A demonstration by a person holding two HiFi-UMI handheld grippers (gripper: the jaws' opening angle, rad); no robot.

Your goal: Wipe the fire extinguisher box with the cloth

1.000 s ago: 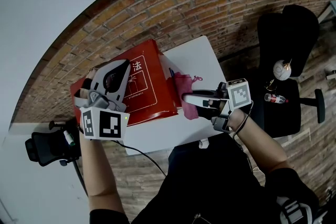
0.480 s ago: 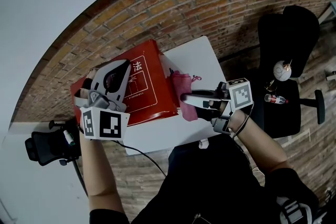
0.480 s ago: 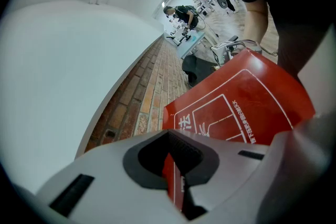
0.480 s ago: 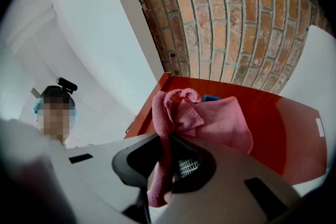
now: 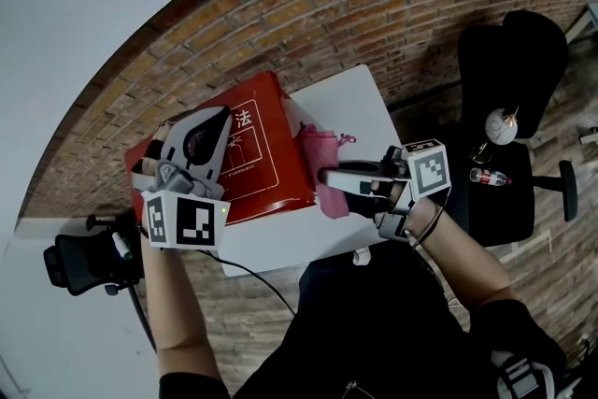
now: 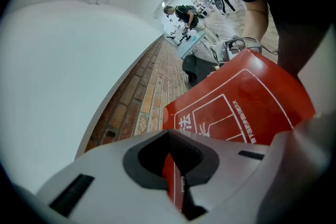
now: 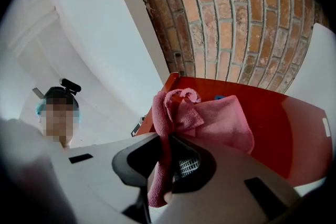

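**Pink cloth pinched against the box's 3 o'clock edge**

The red fire extinguisher box [image 5: 280, 165] lies flat on the white bench [image 5: 360, 103], filling the bench's 9 o'clock half. The right hand-held gripper [image 5: 324, 175] reaches in from 3 o'clock with its jaws clamped on a pink cloth [image 5: 319, 149]. The cloth is bunched between the pads and spills out beyond them, touching the box's 3 o'clock side. The left hand-held gripper [image 5: 216, 115] lies over the 9 o'clock part of the box lid, pointing toward 12 o'clock. Its jaws are closed, leaving only a slit through which the red lid shows.

Compared with a second ago, the cloth and the right hand-held gripper have crept a little toward 10 o'clock, so the cloth now sits tighter against the box edge. The left hand-held gripper and the box have kept their places.

Bare bench lies open from 12 to 3 o'clock of the cloth, and a narrower strip runs along the box's 6 o'clock edge. Bricks lie past the bench's 12 o'clock edge. A black chair [image 5: 509, 61] stands well apart at 3 o'clock.
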